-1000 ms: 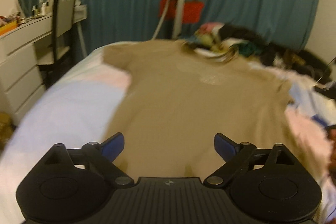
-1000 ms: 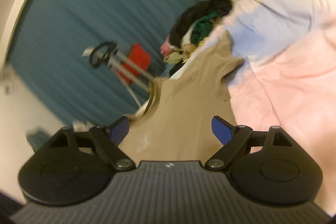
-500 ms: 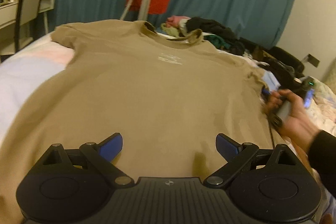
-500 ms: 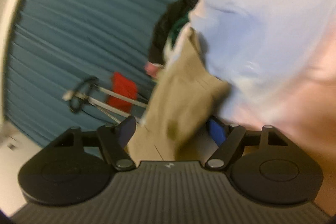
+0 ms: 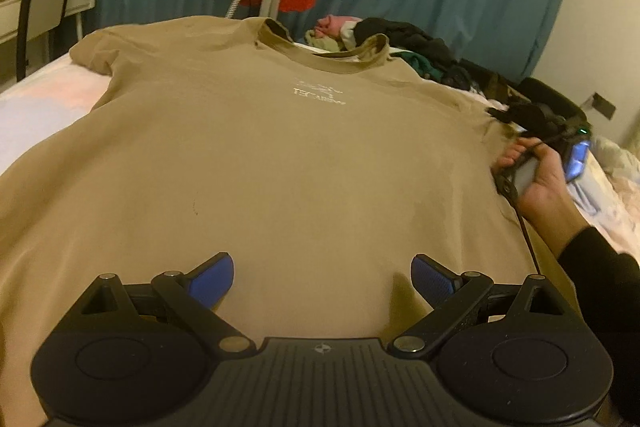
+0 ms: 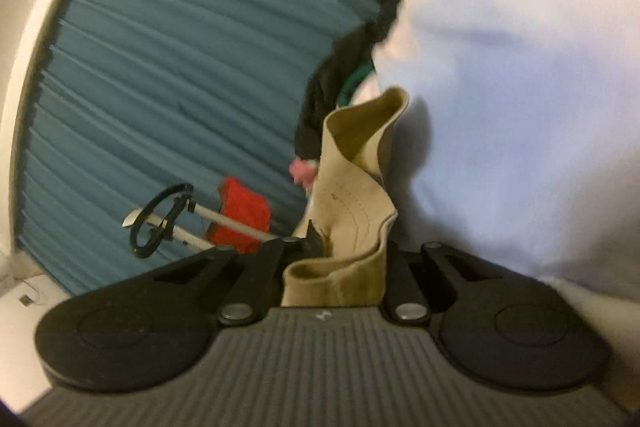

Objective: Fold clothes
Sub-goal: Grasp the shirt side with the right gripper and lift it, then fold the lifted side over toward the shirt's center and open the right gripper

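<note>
The bed (image 5: 36, 115) carries the tan T-shirt (image 5: 280, 155), spread flat, front up, its long axis running from the hem up to the collar. The left tongs (image 5: 322, 277) hover spread over the hem. The right tongs (image 6: 336, 259) pinch the sleeve (image 6: 352, 195) at the shirt's right edge, so the right hand (image 5: 540, 183) is nearer.
</note>
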Available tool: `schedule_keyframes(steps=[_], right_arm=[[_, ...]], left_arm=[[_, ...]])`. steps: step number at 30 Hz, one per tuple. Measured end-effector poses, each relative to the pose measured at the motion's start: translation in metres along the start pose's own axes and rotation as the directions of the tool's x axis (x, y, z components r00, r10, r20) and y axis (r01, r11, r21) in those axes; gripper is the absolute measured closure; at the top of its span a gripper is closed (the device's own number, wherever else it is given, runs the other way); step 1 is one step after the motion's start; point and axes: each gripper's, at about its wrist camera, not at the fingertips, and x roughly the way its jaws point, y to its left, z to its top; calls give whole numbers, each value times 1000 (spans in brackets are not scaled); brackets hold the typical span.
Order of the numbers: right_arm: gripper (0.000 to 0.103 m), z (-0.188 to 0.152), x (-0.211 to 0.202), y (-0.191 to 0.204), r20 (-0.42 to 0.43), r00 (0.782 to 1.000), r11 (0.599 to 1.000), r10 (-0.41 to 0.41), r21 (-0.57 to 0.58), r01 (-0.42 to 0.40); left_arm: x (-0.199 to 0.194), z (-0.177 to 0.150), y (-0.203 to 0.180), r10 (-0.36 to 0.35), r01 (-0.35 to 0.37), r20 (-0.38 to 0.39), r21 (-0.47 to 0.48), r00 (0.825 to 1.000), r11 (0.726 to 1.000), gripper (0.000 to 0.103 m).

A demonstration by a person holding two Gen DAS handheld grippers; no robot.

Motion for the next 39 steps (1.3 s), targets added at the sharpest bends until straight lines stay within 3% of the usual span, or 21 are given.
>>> schedule_keyframes(steps=[4, 9, 14, 18, 23, 26, 29, 32, 34, 35, 37, 39], right_arm=[[96, 14, -16, 29, 63, 998, 991, -10, -134, 19], [96, 15, -24, 100, 61, 997, 945, -36, -323, 54], [96, 7, -34, 182, 85, 994, 820, -73, -562, 108], [96, -19, -39, 241, 102, 991, 728, -91, -672, 136], [96, -98, -30, 300, 91, 991, 539, -98, -832, 130], [96, -160, -11, 318, 43, 993, 401, -114, -912, 86], [96, -227, 9, 321, -13, 991, 262, -135, -965, 23], [96, -286, 26, 311, -65, 980, 154, -189, -987, -35], [95, -303, 40, 303, -97, 970, 162, -222, -985, -61], [93, -302, 45, 299, -113, 965, 197, -238, -978, -66], [80, -295, 48, 294, -130, 957, 266, -261, -962, -58], [34, -282, 46, 292, -126, 953, 320, -275, -947, -33]], left_arm=[[-1, 7, 3, 12, -12, -3, -16, 1000, 1000, 6], [-10, 14, 16, 14, -14, 4, -43, 1000, 999, 6], [-26, 26, 25, 6, -4, 51, -41, 999, 999, 6], [-42, 35, 35, -25, 22, 99, 25, 995, 999, 6], [-60, 51, 62, -5, 7, 170, -11, 985, 1000, 6], [-63, 59, 86, 28, -13, 205, -75, 978, 997, 6], [-51, 64, 106, 35, -9, 212, -122, 977, 993, 5], [-33, 67, 120, 57, -32, 182, -138, 982, 990, 7], [-28, 65, 119, 61, -39, 176, -127, 983, 991, 7], [-26, 64, 118, 61, -40, 172, -119, 983, 992, 7], [-25, 63, 117, 50, -31, 178, -109, 983, 994, 7], [-26, 63, 115, 36, -17, 188, -102, 981, 995, 7]])
